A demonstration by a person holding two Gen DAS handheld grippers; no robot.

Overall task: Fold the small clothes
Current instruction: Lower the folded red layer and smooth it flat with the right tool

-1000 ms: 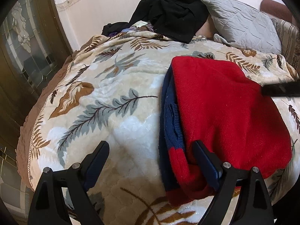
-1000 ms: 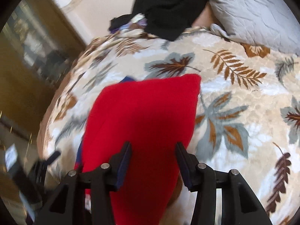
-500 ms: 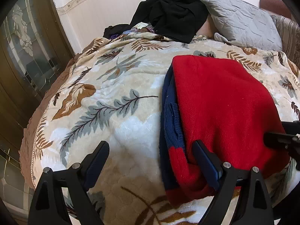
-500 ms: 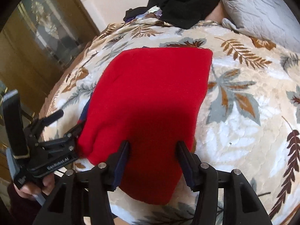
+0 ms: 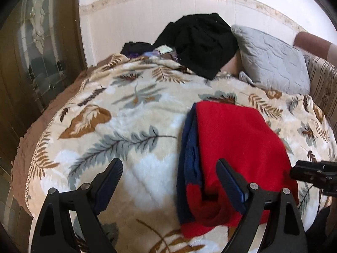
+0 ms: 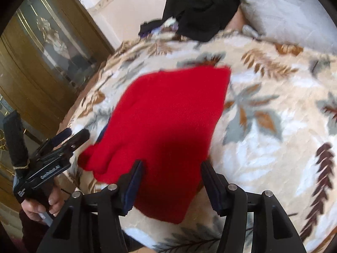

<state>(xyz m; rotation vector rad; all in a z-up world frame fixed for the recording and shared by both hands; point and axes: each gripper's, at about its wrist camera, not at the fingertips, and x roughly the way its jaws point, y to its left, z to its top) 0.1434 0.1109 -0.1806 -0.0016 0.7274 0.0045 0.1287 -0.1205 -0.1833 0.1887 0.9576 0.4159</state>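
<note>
A folded red knit garment (image 5: 238,147) with a navy blue edge (image 5: 188,147) lies flat on the leaf-patterned blanket (image 5: 126,130). My left gripper (image 5: 169,179) is open and empty, held just in front of the garment's near left corner. In the right wrist view the red garment (image 6: 168,122) lies ahead of my right gripper (image 6: 171,179), which is open and empty over its near edge. The left gripper (image 6: 69,139) also shows there at the left, held in a hand. The right gripper's tip (image 5: 311,172) shows at the right of the left wrist view.
A heap of black clothes (image 5: 200,42) and a grey quilted pillow (image 5: 271,61) lie at the head of the bed. A wood and glass cabinet (image 5: 31,59) stands to the left. The white wall (image 5: 137,16) is behind. The blanket's edge (image 5: 35,156) drops off at the left.
Both grippers have drawn back from the garment towards the near edge of the bed. The right gripper has moved back from over the red garment. The garment lies still.
</note>
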